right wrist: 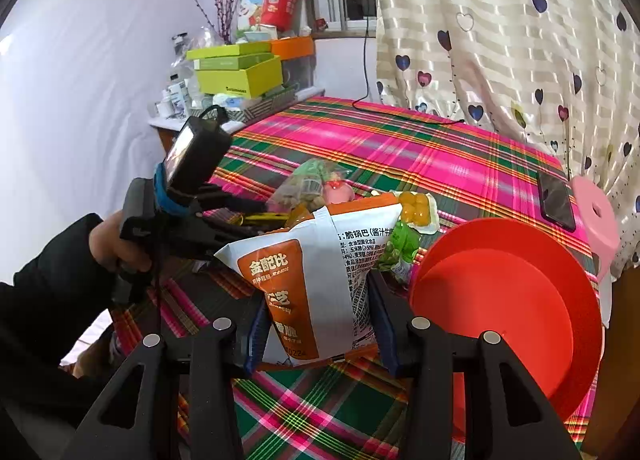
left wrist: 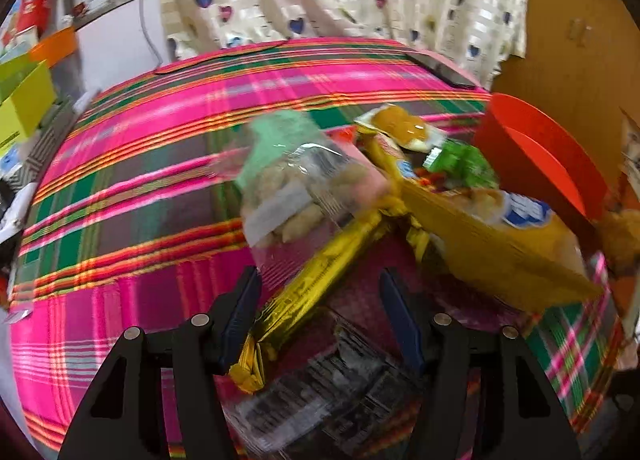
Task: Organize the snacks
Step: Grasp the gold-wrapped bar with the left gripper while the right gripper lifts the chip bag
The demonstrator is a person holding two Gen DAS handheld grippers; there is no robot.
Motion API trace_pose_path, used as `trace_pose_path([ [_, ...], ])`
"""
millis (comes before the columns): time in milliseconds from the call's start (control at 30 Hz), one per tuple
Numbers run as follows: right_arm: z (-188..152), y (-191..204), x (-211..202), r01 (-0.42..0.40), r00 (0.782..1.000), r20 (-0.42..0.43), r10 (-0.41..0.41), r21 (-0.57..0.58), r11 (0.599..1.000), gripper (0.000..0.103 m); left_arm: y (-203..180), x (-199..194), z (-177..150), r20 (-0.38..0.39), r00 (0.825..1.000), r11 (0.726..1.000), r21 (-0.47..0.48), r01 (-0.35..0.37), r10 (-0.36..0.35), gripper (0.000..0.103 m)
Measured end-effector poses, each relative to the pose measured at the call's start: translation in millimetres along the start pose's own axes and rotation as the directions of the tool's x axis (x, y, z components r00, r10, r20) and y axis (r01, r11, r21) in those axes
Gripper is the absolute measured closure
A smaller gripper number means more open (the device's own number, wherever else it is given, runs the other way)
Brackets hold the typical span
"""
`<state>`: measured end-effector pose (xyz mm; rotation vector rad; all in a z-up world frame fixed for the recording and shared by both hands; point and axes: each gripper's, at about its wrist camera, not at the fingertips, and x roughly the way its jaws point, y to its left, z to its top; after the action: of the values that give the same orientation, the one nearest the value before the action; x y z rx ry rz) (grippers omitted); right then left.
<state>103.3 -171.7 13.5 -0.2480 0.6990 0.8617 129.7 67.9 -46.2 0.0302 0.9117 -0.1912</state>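
Plaid tablecloth [right wrist: 400, 148] below; right gripper [right wrist: 320, 320] jaws clamp orange-white snack bag [right wrist: 320, 272].

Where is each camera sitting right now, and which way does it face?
Left wrist: on the left gripper, tilted down at the snack pile; only its own fingers show.
Right wrist: on the right gripper, which clamps an orange-and-white snack bag; the person's left hand and sleeve show.
Shared: plaid cloth, red bowl, heart curtain.
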Motion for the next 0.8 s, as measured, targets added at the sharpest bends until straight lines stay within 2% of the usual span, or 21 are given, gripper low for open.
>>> trace_pose_path([
  [33,0.0,-0.9,0.1,-0.001,1.000,0.000,0.001,0.002,1.000,0.060,-1.2,-0.8,-1.2,-0.003,1.000,1.000,0.004,-0.013,0.013,0.050],
  [100,0.3,-0.9,-0.2,-0.002,1.000,0.001,0.002,0.003,1.000,0.060,-1.1,-1.6,-1.9,-0.009,0.999,0.999,0.004,-0.048,0.048,0.058],
  [333,-6.2,-7.5,-14.2,0.002,0.999,0.034,-0.003,0.025,1.000,0.060,-11.3,-8.0,-2.8,-0.023,0.998,0.998,0.022,-0.054,0.054,0.073],
  [467,-8.8,-12.0,-24.3,0.007,0.998,0.057,-0.009,0.040,0.999,0.060,-13.6,-18.2,-9.7,-0.010,0.997,0.997,-0.019,-0.075,0.075,0.078],
  [800,-19.2,-21.8,-48.6,0.017,0.994,0.106,-0.025,0.079,0.997,0.060,-16.1,-58.8,-36.4,0.037,0.993,0.984,-0.144,-0.102,0.109,0.079],
])
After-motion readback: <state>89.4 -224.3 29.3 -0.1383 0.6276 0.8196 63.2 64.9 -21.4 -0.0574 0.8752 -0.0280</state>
